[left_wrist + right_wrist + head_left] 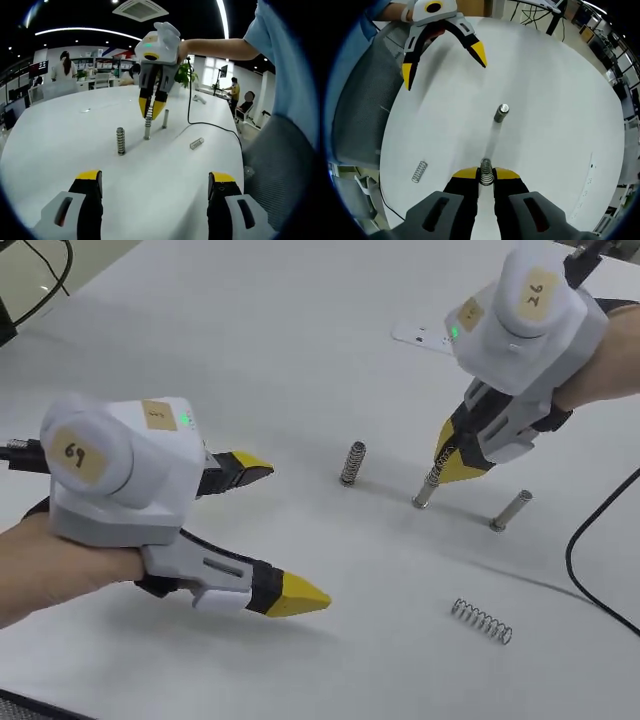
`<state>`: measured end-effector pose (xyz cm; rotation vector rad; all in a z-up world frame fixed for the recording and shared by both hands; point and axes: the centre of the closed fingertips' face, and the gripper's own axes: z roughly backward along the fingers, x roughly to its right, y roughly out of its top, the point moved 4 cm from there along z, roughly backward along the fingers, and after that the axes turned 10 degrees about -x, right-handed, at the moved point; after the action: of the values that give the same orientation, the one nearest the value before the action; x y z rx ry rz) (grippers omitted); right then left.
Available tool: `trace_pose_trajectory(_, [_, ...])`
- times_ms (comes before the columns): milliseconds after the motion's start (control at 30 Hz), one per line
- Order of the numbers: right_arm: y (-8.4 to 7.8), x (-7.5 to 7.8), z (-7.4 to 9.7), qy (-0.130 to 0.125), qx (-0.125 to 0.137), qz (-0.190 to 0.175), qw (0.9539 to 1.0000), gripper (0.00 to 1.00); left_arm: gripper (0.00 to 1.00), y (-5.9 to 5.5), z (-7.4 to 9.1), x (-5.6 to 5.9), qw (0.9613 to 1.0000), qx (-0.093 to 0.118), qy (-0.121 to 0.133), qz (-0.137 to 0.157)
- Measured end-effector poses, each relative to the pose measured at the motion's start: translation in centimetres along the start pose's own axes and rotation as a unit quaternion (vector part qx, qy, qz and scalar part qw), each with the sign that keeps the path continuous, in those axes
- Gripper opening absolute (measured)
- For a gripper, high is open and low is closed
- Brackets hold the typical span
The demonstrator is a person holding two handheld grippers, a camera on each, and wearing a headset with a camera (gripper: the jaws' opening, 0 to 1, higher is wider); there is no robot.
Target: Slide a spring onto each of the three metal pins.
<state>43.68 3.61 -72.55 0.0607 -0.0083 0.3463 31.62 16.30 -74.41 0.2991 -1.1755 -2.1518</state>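
My right gripper [452, 468], in the upper right of the head view, has its yellow-tipped jaws clamped on a thin spring [437, 476] of coiled wire. It is held tilted, with its lower end at the top of the middle pin [424, 497], a short smooth metal cylinder standing on end. I cannot tell how far the coil has gone over it. Left of it in the frame, another pin [352, 463] already wears a spring, with tight grey coils covering its shaft from top to base. To the right, the third pin [510, 510] stands bare and polished. A loose spring [481, 621] lies on its side in the lower right, well apart from all three pins, its coils more open. My left gripper [278, 530] hovers in the lower left with its jaws spread wide. It has a white plastic body and black fingers ending in yellow wedge tips. The table [250, 330] is matte white and flat. A black cable [585, 575] curves along the right edge, near the bare pin
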Motion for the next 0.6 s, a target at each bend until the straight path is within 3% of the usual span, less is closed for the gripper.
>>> trace_pose_trajectory(600, [0.1, 0.1, -1.6, 0.008, -0.012, 0.003, 0.9999, 0.08, 0.84, 0.0, -0.1, -0.2, 1.0000, 0.000, 0.000, 0.003])
